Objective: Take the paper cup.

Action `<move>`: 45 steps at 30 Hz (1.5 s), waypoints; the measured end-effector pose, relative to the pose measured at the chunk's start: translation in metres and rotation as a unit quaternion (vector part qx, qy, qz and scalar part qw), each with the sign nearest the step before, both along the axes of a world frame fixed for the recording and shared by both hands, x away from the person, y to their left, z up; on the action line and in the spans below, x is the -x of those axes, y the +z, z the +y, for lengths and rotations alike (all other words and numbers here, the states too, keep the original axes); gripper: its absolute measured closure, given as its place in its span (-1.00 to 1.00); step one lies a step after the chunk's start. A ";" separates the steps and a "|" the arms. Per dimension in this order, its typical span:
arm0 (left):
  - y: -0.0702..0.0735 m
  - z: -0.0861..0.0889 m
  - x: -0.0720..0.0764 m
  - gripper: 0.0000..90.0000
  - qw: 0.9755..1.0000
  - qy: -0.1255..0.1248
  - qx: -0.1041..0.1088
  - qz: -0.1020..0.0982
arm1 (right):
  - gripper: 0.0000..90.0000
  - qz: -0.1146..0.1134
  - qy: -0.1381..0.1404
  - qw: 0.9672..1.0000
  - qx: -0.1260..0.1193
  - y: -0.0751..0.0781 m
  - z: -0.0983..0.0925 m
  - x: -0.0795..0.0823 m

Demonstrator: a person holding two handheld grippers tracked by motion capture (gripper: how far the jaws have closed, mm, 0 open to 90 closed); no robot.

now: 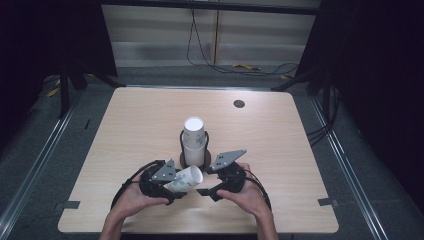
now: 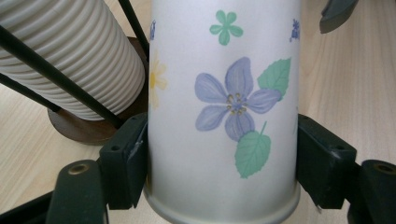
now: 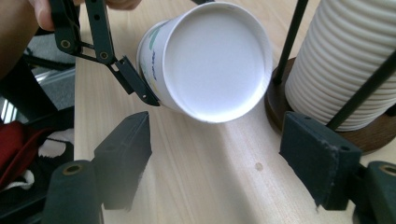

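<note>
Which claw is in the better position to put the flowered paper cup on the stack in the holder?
Left. The left claw already grips the flowered cup between its pads, beside the cup stack. The right claw is open, with nothing between its pads.

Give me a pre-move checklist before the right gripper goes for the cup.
1. Left gripper holds the cup: ok, both pads press its flowered sides in the left gripper view.
2. Cup's open mouth faces the right gripper: ok, the right gripper view looks straight into it.
3. Right jaws apart and empty: ok, only bare table lies between them.
4. Jaws wide enough for the cup's rim: cannot tell.
5. Path clear of the cup stack in its rack: cannot tell, the rack's base stands close beside the cup.
6. Cup undented: ok, its rim looks round.
</note>
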State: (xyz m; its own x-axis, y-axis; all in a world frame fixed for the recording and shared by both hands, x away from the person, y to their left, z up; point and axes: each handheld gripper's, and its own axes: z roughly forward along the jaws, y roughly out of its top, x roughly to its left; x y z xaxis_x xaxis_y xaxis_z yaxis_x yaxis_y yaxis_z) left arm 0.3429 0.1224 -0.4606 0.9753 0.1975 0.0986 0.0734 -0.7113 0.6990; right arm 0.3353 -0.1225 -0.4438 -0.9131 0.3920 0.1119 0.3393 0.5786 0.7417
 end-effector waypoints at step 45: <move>0.004 -0.030 0.005 -0.38 0.994 -0.036 -0.100 -0.006 | -0.43 0.082 0.050 0.990 0.099 -0.004 0.014 -0.021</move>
State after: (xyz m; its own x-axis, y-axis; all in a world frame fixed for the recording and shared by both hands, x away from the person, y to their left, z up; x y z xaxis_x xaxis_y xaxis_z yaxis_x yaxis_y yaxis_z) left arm 0.3383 0.0927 -0.4570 0.9848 0.1019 0.1409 0.0090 -0.8391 0.5438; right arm 0.3560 -0.1080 -0.4483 -0.9246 0.3292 0.1917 0.3790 0.7440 0.5503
